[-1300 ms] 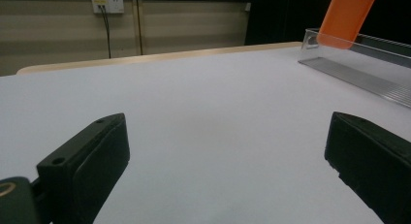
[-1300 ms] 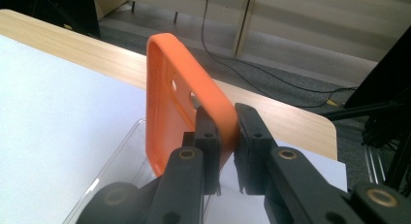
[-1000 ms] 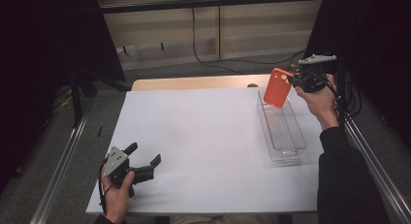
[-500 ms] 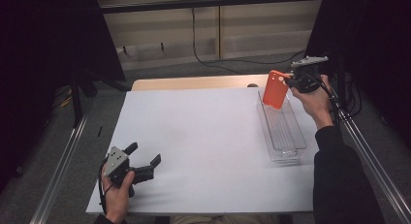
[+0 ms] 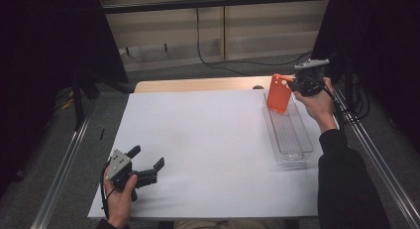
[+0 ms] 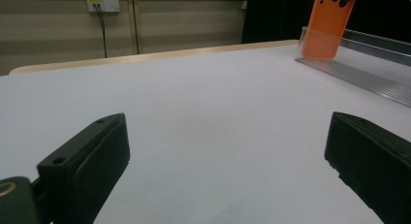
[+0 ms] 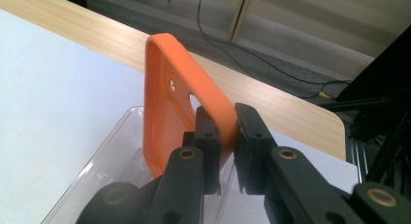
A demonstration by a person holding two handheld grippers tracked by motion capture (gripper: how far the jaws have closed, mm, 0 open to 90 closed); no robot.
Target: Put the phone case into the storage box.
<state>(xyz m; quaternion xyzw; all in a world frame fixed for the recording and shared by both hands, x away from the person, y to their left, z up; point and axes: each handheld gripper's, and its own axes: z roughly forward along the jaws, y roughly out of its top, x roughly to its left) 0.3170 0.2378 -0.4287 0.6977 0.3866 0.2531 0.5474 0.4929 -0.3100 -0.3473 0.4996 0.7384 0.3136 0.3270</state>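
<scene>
An orange phone case (image 5: pixel 279 93) hangs upright over the far end of a clear plastic tray (image 5: pixel 289 140) at the table's right. My right gripper (image 5: pixel 292 83) is shut on the case's edge; in the right gripper view the black jaws pinch the orange phone case (image 7: pixel 179 112) above the clear tray (image 7: pixel 97 170). My left gripper (image 5: pixel 147 163) rests near the table's front left, open, with nothing between its fingers (image 6: pixel 87 161). In the left gripper view the orange phone case (image 6: pixel 327 25) stands far off at the tray (image 6: pixel 358 64).
A white sheet (image 5: pixel 208 144) covers most of the wooden table (image 5: pixel 198 84). Metal rails (image 5: pixel 64 164) run along both sides. A cable (image 5: pixel 208 50) lies on the floor behind the table.
The right gripper with the orange case has shifted slightly lower and toward the tray's far end. The left gripper has stayed where it was.
</scene>
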